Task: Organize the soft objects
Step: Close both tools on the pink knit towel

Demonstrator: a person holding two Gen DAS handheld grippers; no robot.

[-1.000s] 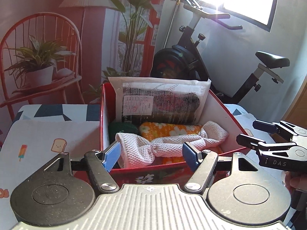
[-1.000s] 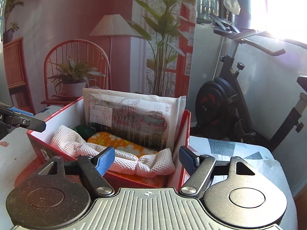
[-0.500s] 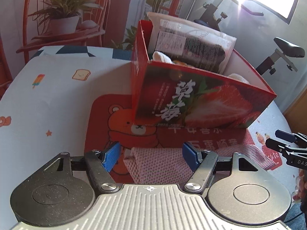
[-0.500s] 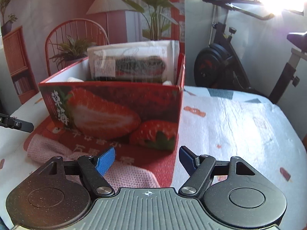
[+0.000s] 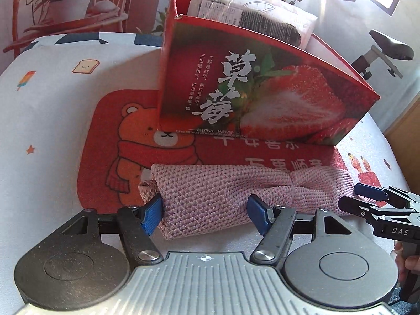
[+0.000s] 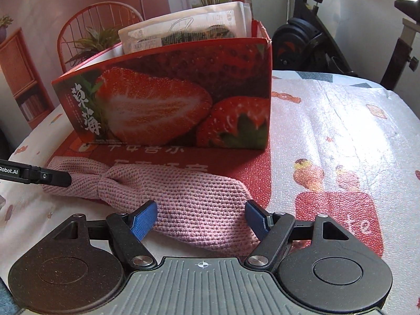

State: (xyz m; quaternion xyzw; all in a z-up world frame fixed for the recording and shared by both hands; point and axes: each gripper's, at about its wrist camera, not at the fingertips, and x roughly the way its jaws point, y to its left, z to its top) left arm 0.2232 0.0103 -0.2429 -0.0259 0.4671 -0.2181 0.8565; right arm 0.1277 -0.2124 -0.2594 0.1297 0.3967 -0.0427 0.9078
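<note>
Pink knitted cloth [image 5: 236,191] lies on the red bear mat [image 5: 126,141] on the table [image 5: 47,105], just in front of the strawberry box [image 5: 257,89]. The left tongs [image 5: 204,214] stand wide around the cloth's left end, blue pads beside it at 9 and 3 o'clock. The right tongs [image 6: 200,219] stand wide around the opposite end likewise. A plastic-wrapped packet [image 6: 189,34] sticks up out of the box at 12 o'clock.
</note>
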